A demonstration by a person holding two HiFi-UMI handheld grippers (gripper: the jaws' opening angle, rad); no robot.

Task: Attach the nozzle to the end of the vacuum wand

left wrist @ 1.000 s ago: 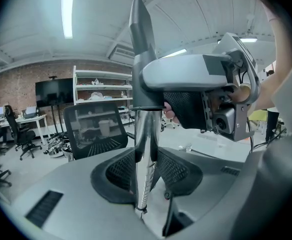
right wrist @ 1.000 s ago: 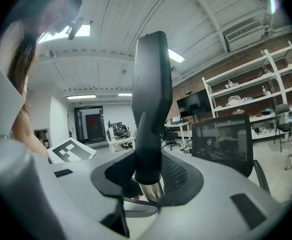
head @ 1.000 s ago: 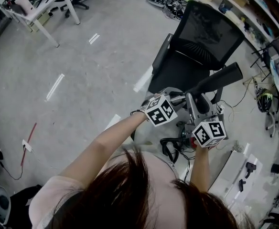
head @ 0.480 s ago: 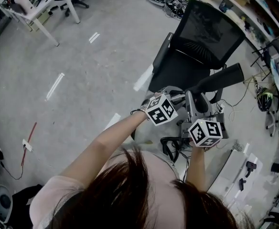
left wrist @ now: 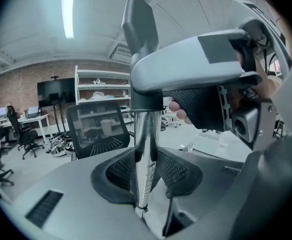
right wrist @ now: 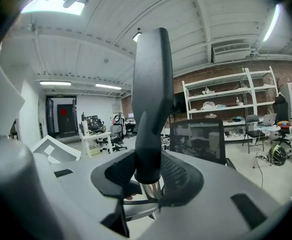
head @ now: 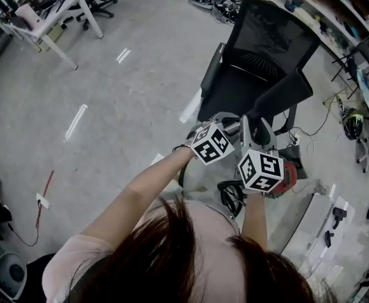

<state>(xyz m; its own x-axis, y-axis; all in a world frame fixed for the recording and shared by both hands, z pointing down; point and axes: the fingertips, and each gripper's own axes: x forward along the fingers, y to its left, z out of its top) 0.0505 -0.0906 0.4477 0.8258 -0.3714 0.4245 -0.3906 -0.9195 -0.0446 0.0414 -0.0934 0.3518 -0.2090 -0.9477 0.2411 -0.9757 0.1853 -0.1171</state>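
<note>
Your left gripper (left wrist: 145, 170) is clamped on the chrome wand (left wrist: 147, 134); your right gripper (right wrist: 147, 176) grips the dark nozzle (right wrist: 151, 99) at its collar; the nozzle sits on the wand's end, black office chair (head: 260, 49) behind.

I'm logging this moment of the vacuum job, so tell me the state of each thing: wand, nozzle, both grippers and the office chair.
vacuum wand: clamped, its top end inside the collar of the nozzle.
nozzle: on the wand's end; fully seated or not, cannot tell.
left gripper: shut on the vacuum wand.
right gripper: shut on the nozzle.
office chair: upright, nobody in it.
</note>
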